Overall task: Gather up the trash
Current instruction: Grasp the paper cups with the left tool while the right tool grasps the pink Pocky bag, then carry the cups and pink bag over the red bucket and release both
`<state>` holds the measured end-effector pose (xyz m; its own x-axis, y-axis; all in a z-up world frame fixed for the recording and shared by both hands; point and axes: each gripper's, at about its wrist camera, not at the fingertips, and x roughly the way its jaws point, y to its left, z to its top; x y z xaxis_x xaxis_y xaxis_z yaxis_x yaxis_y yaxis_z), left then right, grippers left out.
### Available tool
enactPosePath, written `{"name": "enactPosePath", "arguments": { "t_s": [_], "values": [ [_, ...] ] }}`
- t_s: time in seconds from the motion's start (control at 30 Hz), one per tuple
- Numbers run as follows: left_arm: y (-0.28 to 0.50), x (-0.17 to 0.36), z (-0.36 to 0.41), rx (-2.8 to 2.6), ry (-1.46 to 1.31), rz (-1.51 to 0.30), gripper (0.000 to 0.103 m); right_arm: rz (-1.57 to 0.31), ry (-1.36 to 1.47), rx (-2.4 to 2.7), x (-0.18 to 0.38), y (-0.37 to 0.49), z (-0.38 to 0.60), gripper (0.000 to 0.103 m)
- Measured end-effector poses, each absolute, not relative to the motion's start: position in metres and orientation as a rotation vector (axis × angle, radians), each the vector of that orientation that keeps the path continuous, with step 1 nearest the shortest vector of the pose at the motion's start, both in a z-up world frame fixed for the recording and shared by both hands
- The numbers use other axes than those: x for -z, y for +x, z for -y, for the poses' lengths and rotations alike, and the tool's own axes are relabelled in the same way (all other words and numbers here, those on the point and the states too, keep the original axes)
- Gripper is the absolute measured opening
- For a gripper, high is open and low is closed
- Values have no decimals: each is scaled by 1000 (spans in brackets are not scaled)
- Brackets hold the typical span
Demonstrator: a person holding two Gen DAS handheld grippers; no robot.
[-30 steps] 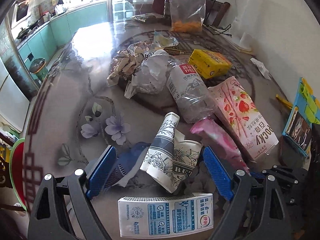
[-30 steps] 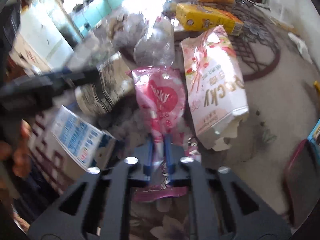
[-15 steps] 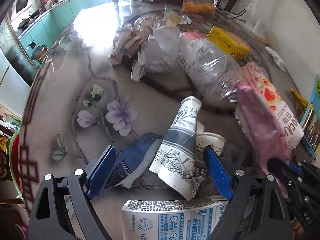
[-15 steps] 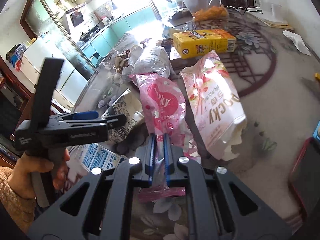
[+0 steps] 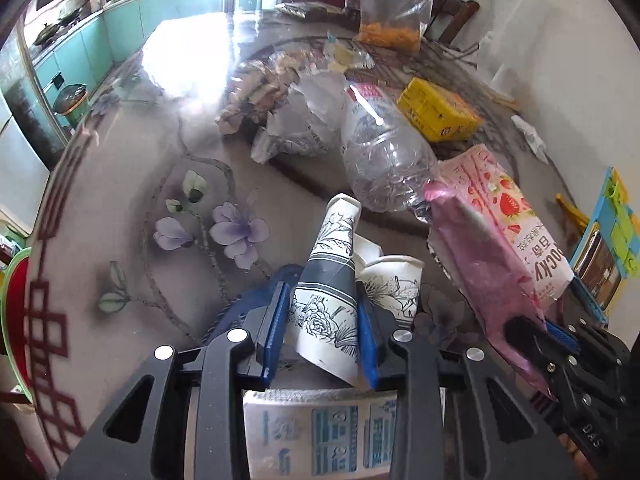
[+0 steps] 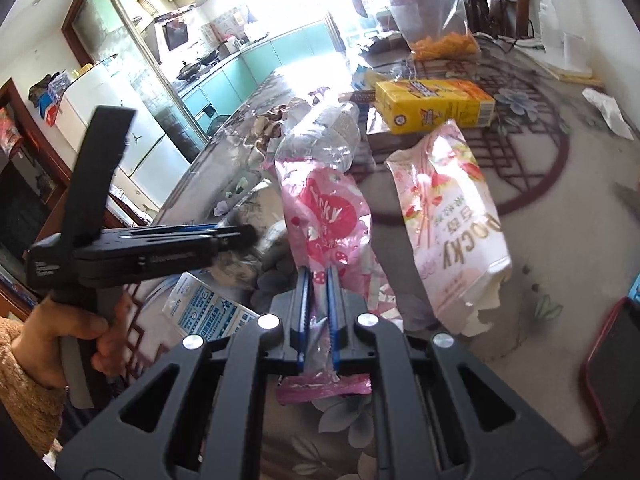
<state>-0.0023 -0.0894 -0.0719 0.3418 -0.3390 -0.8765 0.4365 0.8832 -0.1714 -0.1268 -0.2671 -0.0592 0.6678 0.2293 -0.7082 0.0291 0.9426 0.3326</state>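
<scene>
On the floral-patterned table, a heap of trash is spread toward twelve o'clock in the left wrist view: a crushed clear bottle, a yellow carton at one o'clock, a strawberry Pocky bag at three o'clock and a blue-and-white milk carton at six o'clock. The left gripper is seen with its jaws just closed inward, and a flattened paper cup is pinched between the blue pads, its narrow end pointing to twelve o'clock. A second paper cup lies just beside it at three o'clock. In the right wrist view, the right gripper is pressed together on a pink Pocky wrapper, which stretches from the pads toward twelve o'clock. The left gripper is held by a hand at eight o'clock there.
</scene>
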Motion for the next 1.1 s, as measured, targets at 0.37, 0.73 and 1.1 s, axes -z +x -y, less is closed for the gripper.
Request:
{"name": "enactPosePath", "arguments": {
  "t_s": [0.37,0.73,1.1],
  "values": [
    [-33,13,12,464,-72,-956,30,-877,266,-124,64,-127,252,9],
    [-63,-7,-51,329,-142,-845,30,-864,232,-106,37,-136,236,9],
    [-63,-7,-90,238,-163,-814,30,-791,224,-182,-9,-125,195,9]
  ]
}}
